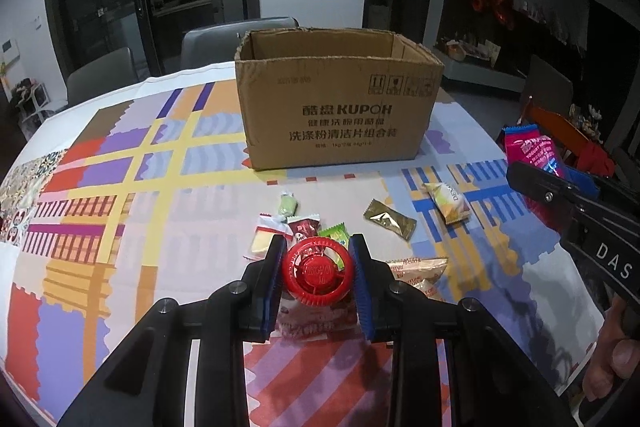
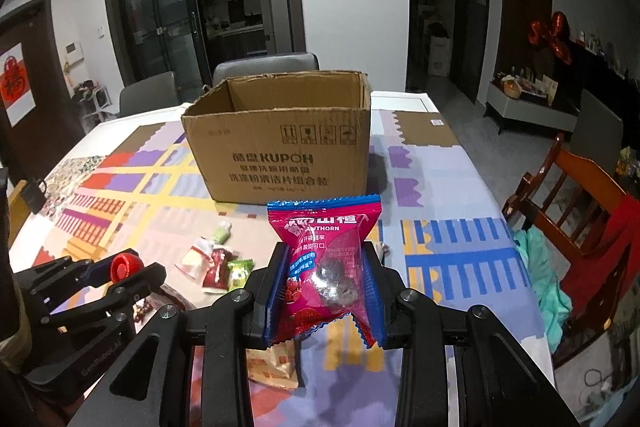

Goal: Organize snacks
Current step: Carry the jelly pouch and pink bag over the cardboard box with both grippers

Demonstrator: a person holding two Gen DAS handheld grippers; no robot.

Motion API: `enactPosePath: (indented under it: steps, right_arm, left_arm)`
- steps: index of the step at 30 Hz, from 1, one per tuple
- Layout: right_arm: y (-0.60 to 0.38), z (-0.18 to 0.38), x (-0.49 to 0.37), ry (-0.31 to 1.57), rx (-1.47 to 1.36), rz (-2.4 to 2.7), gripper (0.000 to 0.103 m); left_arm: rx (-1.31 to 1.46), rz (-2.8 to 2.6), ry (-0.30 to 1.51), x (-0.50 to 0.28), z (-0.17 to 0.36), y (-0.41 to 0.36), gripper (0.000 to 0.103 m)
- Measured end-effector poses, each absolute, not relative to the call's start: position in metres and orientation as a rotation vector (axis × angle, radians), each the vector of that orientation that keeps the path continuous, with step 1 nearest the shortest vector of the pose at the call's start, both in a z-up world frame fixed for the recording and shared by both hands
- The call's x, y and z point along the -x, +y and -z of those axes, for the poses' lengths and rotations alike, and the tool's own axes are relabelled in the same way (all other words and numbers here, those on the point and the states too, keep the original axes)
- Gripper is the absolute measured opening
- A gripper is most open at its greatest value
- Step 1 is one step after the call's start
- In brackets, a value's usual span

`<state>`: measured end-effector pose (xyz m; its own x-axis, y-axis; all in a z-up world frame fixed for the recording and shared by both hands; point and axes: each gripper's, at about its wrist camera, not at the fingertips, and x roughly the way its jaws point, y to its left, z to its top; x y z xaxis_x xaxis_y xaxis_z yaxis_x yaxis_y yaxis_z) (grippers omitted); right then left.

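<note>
An open cardboard box (image 1: pixel 340 115) stands at the far middle of the table; it also shows in the right wrist view (image 2: pixel 280 151). My left gripper (image 1: pixel 318 267) is shut on a red-capped snack pouch (image 1: pixel 319 274), held just above the table; it appears at the left of the right wrist view (image 2: pixel 124 267). My right gripper (image 2: pixel 326 267) is shut on a pink hawthorn snack bag (image 2: pixel 324 259), held upright above the table; the bag shows at the right of the left wrist view (image 1: pixel 532 151). Small wrapped snacks (image 1: pixel 296 227) lie between the grippers and the box.
A gold sachet (image 1: pixel 390 219), a yellow-white packet (image 1: pixel 448 203) and an orange-beige packet (image 1: pixel 420 271) lie on the patterned tablecloth (image 1: pixel 120 187). Grey chairs (image 2: pixel 264 67) stand behind the table, a wooden chair (image 2: pixel 576 195) at its right edge.
</note>
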<state>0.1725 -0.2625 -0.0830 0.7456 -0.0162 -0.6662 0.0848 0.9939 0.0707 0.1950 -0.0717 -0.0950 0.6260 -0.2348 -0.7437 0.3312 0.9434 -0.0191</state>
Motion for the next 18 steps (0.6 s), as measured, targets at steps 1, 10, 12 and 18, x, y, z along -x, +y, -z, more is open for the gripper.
enactPosePath:
  steps: [1, 10, 12, 18]
  right_arm:
    - [-0.262, 0.082, -0.173, 0.726, -0.099, 0.055, 0.036]
    - [-0.262, 0.070, -0.176, 0.699, -0.094, 0.051, 0.036]
    - [-0.263, 0.066, -0.178, 0.690, -0.092, 0.051, 0.036]
    - [-0.264, 0.054, -0.186, 0.667, -0.084, 0.047, 0.036]
  left_arm:
    - [-0.122, 0.325, 0.832, -0.196, 0.093, -0.072, 0.031]
    - [-0.126, 0.315, 0.805, -0.204, 0.073, -0.072, 0.031]
    - [-0.125, 0.314, 0.798, -0.206, 0.068, -0.072, 0.031]
    - [-0.127, 0.313, 0.773, -0.217, 0.049, -0.074, 0.031]
